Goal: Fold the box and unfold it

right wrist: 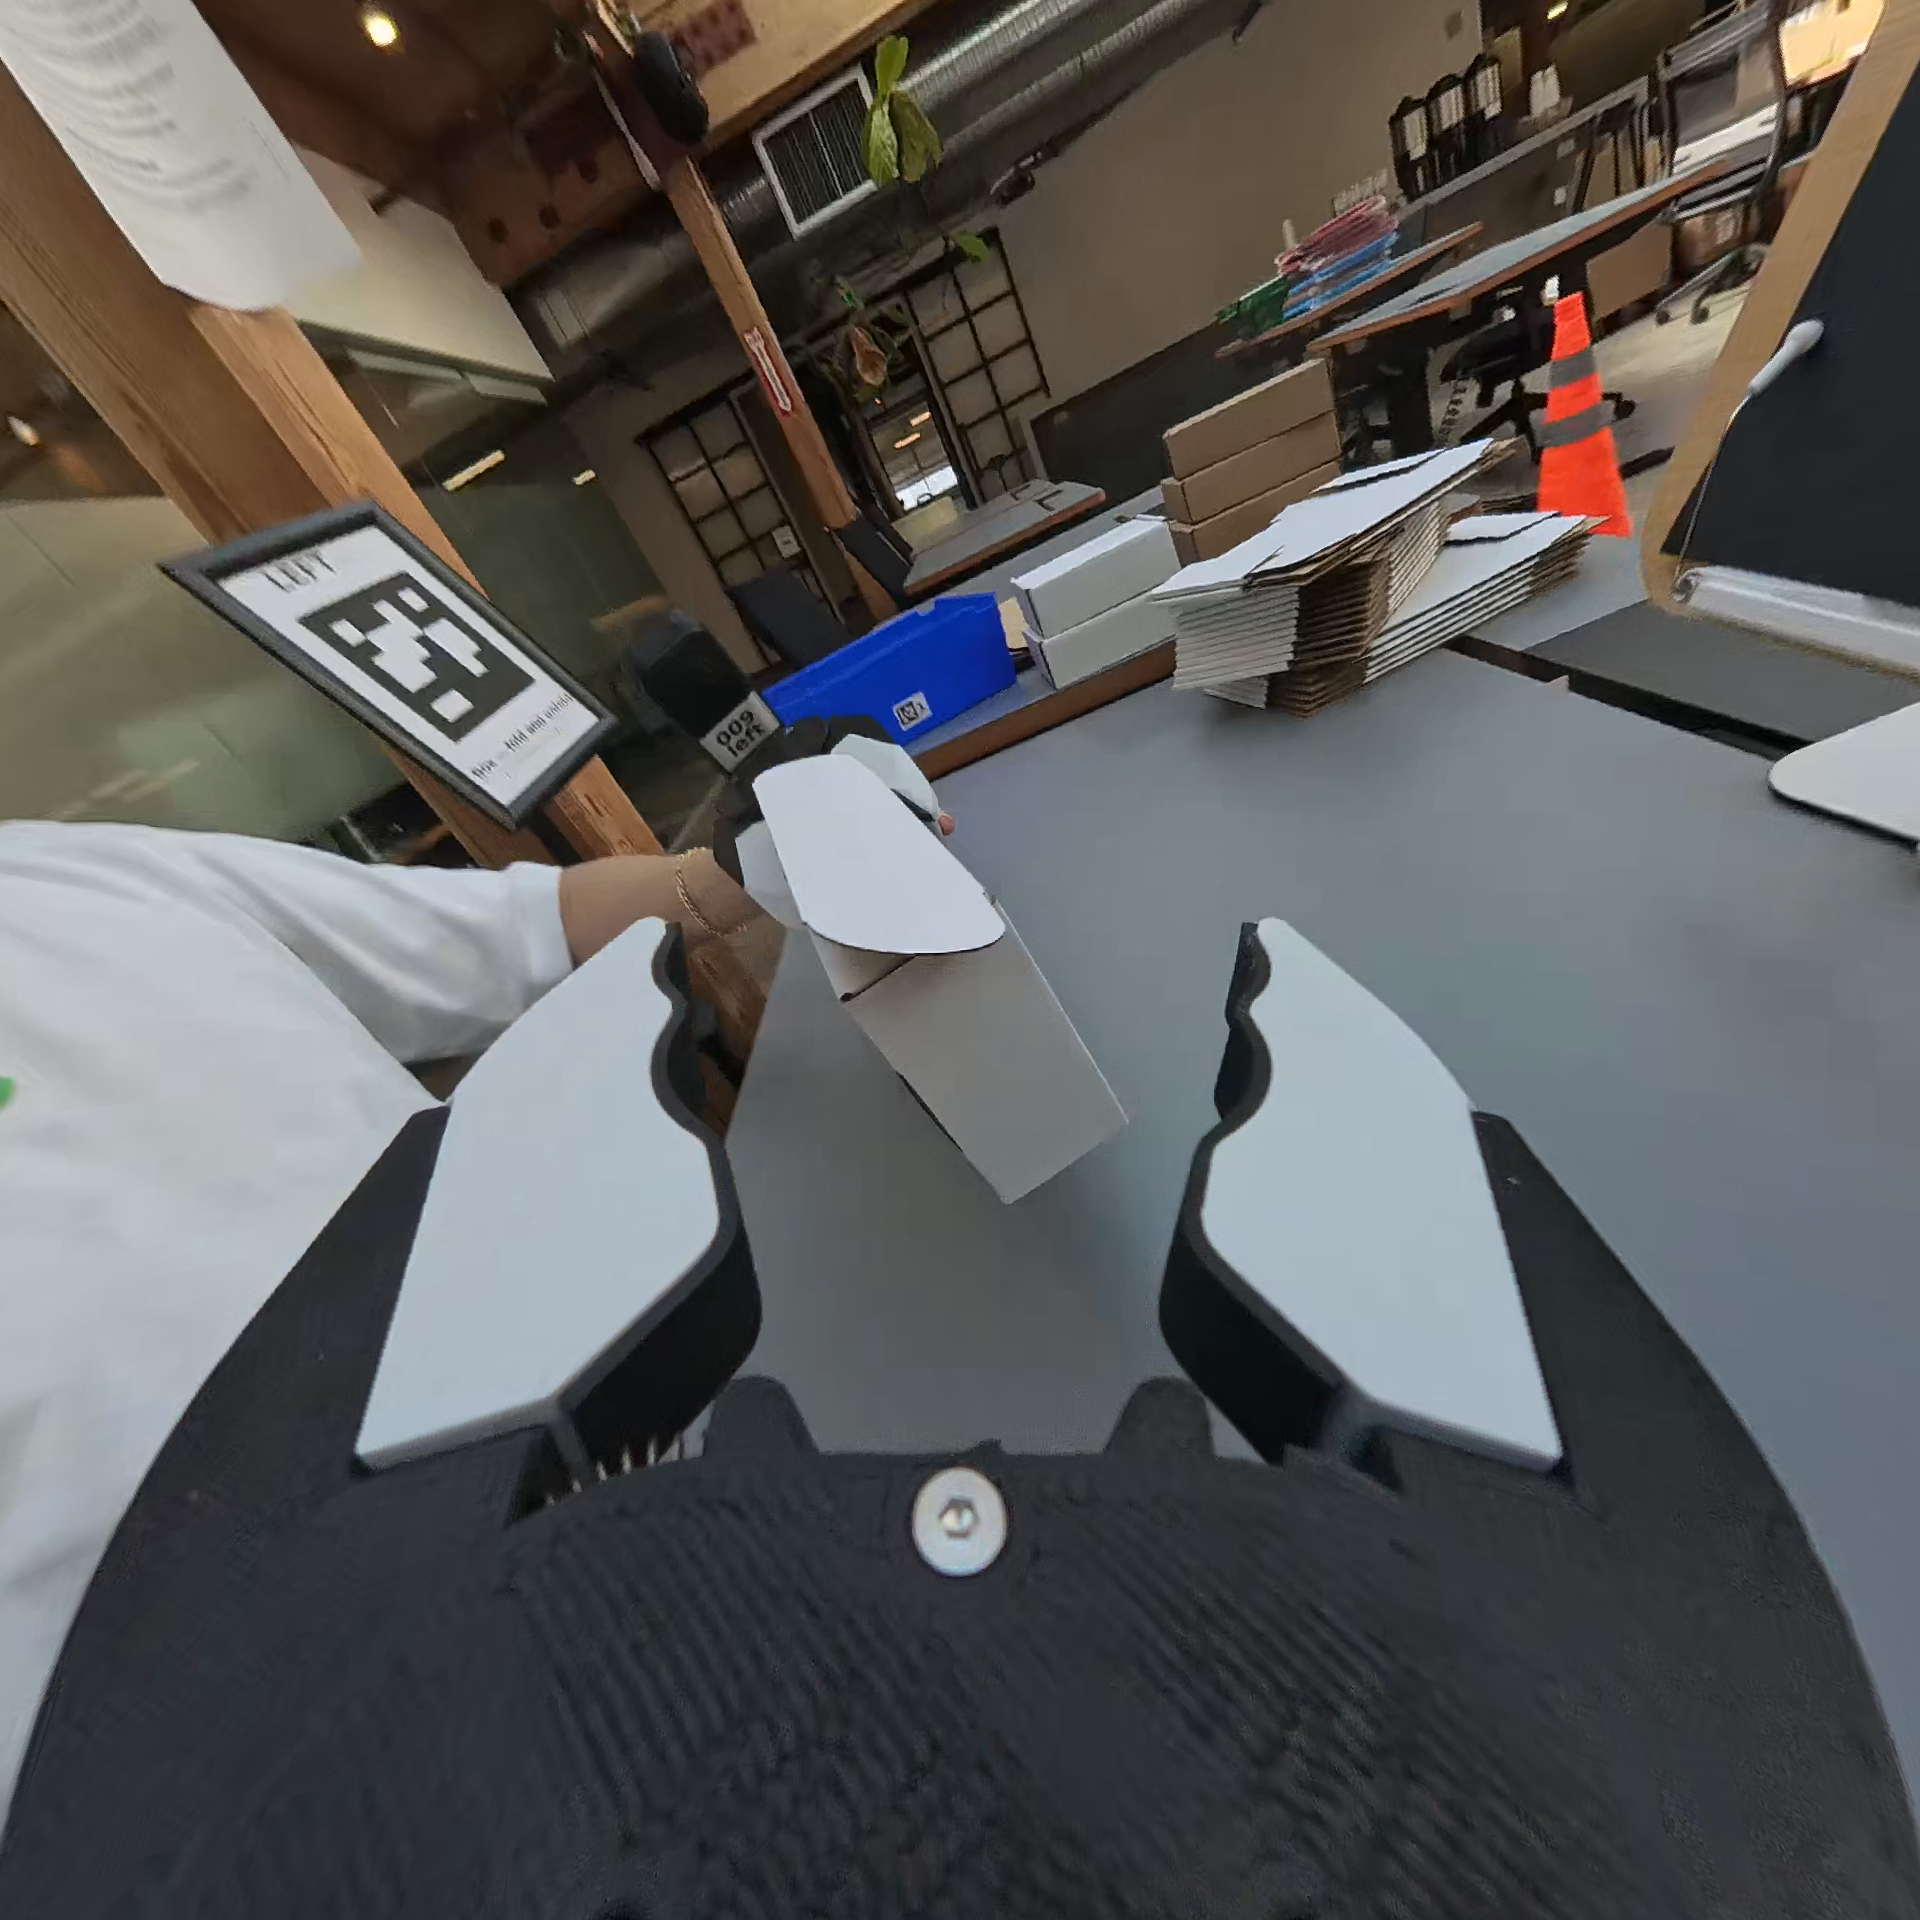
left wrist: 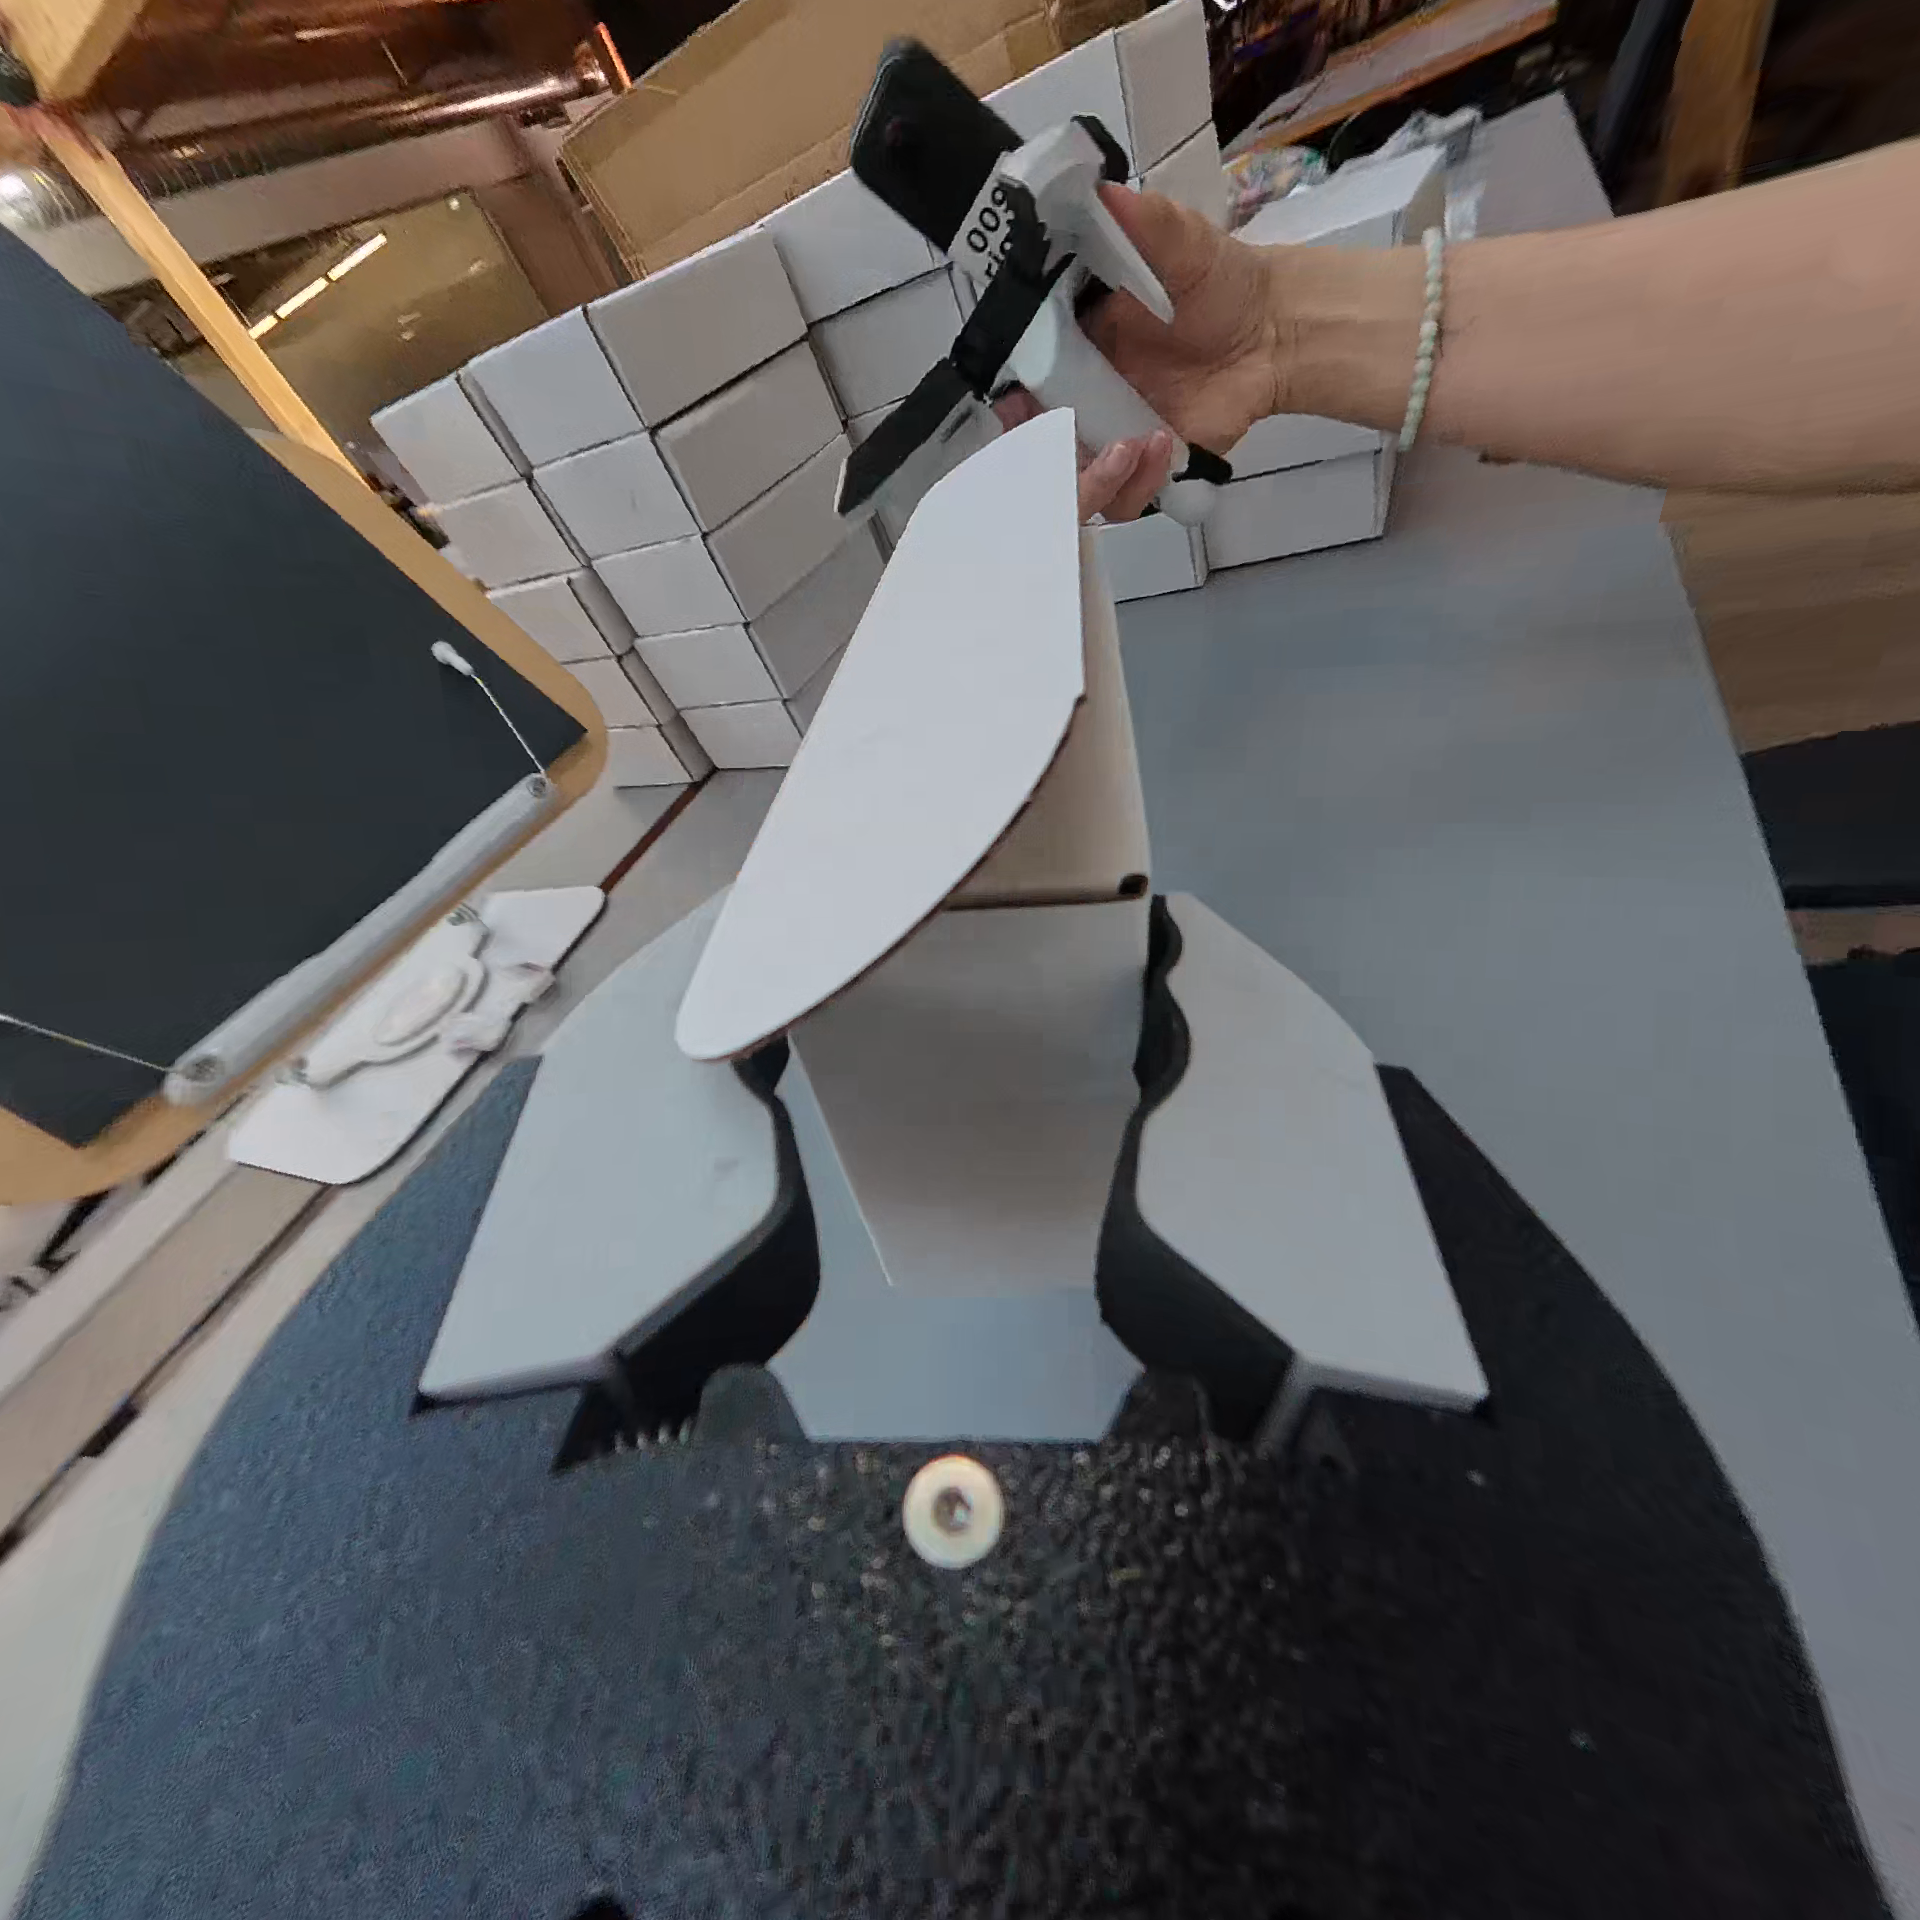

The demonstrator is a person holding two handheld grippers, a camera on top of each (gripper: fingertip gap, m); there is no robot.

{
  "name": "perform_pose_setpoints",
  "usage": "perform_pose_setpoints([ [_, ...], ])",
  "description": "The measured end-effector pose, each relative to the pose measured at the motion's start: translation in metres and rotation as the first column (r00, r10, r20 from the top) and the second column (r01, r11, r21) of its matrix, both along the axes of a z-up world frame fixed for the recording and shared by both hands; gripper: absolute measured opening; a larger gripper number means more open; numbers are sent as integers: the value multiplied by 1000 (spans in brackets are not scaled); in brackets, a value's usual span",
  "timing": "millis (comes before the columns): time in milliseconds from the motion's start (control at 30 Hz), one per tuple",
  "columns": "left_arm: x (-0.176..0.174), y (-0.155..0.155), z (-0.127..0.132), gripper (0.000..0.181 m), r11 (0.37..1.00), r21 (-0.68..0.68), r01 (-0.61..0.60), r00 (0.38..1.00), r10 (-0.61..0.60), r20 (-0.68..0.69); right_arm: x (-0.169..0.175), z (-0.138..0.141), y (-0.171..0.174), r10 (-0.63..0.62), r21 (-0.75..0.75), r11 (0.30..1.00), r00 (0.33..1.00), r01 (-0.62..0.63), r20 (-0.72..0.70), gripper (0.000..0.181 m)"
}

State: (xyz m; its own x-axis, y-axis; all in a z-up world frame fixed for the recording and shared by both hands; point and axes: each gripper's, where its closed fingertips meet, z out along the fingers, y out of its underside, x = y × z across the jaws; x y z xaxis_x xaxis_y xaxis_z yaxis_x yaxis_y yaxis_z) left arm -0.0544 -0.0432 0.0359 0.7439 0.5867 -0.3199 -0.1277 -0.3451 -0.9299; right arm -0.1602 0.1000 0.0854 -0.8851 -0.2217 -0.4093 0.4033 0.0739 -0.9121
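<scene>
A small white cardboard box (left wrist: 966, 1122) sits between the fingers of my left gripper (left wrist: 961, 997), which is shut on its body and holds it above the grey table (left wrist: 1403, 831). Its rounded top flap (left wrist: 904, 748) stands open and leans left. In the right wrist view the box (right wrist: 987, 1070) hangs tilted, its flap (right wrist: 883, 873) open, with the left gripper (right wrist: 810, 790) behind it. My right gripper (right wrist: 961, 951) is open and empty, with the box in front of its gap, apart from both fingers. It also shows in the left wrist view (left wrist: 935, 447), just beyond the flap's tip.
A wall of folded white boxes (left wrist: 675, 520) stands at the table's far side. A stack of flat box blanks (right wrist: 1351, 592), a blue bin (right wrist: 894, 665), and a framed marker sign (right wrist: 395, 655) stand beyond. A wood-framed dark panel (left wrist: 208, 675) is on the left.
</scene>
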Motion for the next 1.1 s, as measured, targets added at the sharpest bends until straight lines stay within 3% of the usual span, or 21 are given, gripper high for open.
perform_pose_setpoints([
  [100,-7,-6,-24,66,995,96,37,989,-50,138,11,-19,-2,-69,71,993,958,92,-278,85],
  [233,-9,-4,-52,66,994,81,74,982,-87,168,18,-54,-5,-77,167,964,822,205,-564,77],
  [367,-7,-2,-68,66,995,17,97,980,-98,170,33,-76,-10,-6,200,962,749,184,-663,69],
  [467,-6,-6,-83,66,995,-19,94,973,-88,215,43,-87,-16,45,194,968,647,161,-762,53],
  [633,-6,-7,-85,66,996,-15,93,965,-86,246,48,-86,-29,62,172,974,563,145,-824,40],
  [700,-7,-7,-85,66,995,-15,98,963,-91,255,49,-84,-33,69,160,979,526,130,-848,21],
  [767,-7,-7,-85,66,995,-2,99,964,-95,248,51,-81,-34,76,147,984,522,96,-849,5],
  [833,-7,-7,-85,66,995,5,96,966,-94,242,49,-77,-35,46,120,988,541,102,-840,4],
  [1100,-11,-10,-86,66,995,34,89,955,-95,282,31,-75,-44,-31,119,984,780,134,-625,4],
])
